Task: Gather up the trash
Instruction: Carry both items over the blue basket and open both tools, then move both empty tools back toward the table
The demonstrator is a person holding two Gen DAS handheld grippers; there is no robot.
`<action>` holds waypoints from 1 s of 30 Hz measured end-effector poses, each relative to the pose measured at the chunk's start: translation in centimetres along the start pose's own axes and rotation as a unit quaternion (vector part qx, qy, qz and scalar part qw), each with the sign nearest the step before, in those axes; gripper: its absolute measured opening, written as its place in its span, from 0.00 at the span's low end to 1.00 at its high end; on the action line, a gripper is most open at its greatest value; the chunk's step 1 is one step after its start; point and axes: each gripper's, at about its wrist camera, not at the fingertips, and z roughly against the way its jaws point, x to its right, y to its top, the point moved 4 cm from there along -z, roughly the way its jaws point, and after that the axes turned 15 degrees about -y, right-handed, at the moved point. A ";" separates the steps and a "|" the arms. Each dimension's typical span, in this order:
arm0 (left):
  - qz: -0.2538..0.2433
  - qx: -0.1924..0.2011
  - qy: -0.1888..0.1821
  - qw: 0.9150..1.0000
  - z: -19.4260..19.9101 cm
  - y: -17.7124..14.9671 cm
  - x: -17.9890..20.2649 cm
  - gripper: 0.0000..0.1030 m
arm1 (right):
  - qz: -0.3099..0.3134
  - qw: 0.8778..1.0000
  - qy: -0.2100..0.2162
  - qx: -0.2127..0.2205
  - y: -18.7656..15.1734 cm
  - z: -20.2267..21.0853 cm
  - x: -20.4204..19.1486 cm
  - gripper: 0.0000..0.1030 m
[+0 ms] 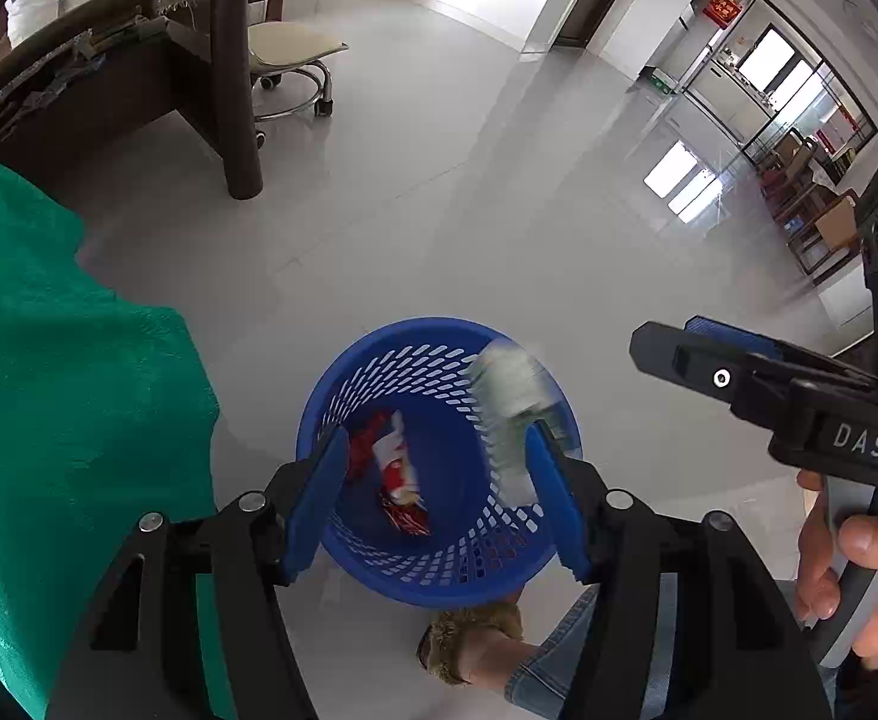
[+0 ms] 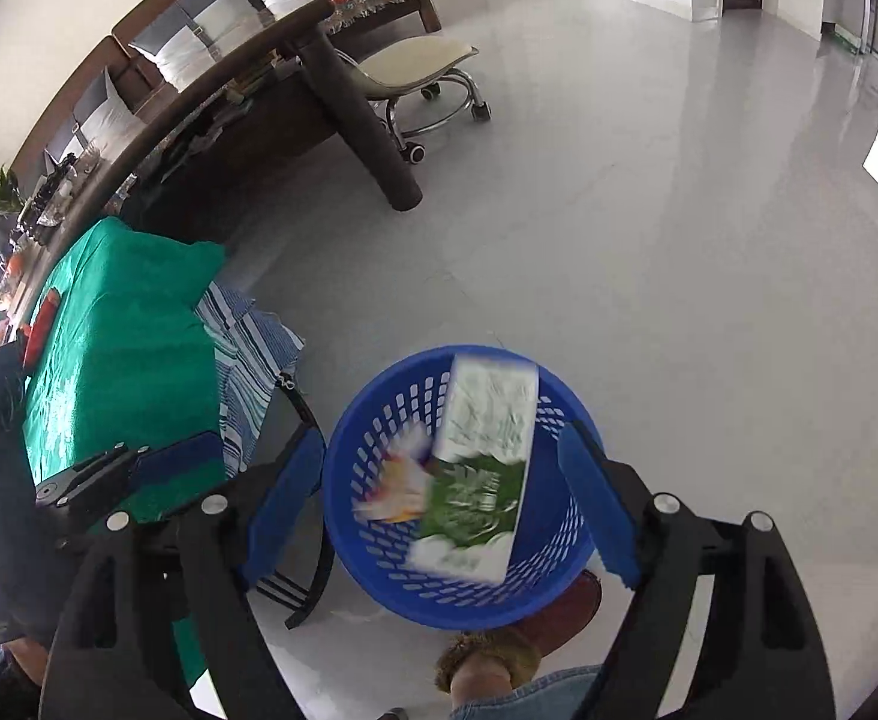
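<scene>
Floor: glossy pale grey tile, round blue perforated plastic basket between both grippers' wide-open, empty fingers; blurred green-white packet inside.

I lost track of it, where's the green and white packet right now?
The green and white packet is blurred, in mid-air over the blue basket on the floor, between the open right gripper's fingers; in the left wrist view it appears at the basket's right rim.
</scene>
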 end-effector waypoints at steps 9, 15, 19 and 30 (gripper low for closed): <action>-0.079 0.110 0.054 0.989 8.3 -2.3 2.4 0.95 | 0.007 0.995 -0.026 0.095 0.8 3.8 -1.0 0.85; -0.087 0.161 0.096 0.978 15.5 -6.0 1.1 0.95 | 0.047 0.981 -0.010 0.188 0.0 7.4 -6.1 0.89; -0.073 0.175 0.128 0.973 19.5 -8.5 -1.0 0.95 | 0.087 0.963 0.007 0.255 -0.5 9.7 -10.8 0.96; 0.011 0.213 0.210 0.954 27.7 -13.7 -8.6 0.95 | 0.145 0.944 0.060 0.291 -3.6 11.2 -21.9 0.96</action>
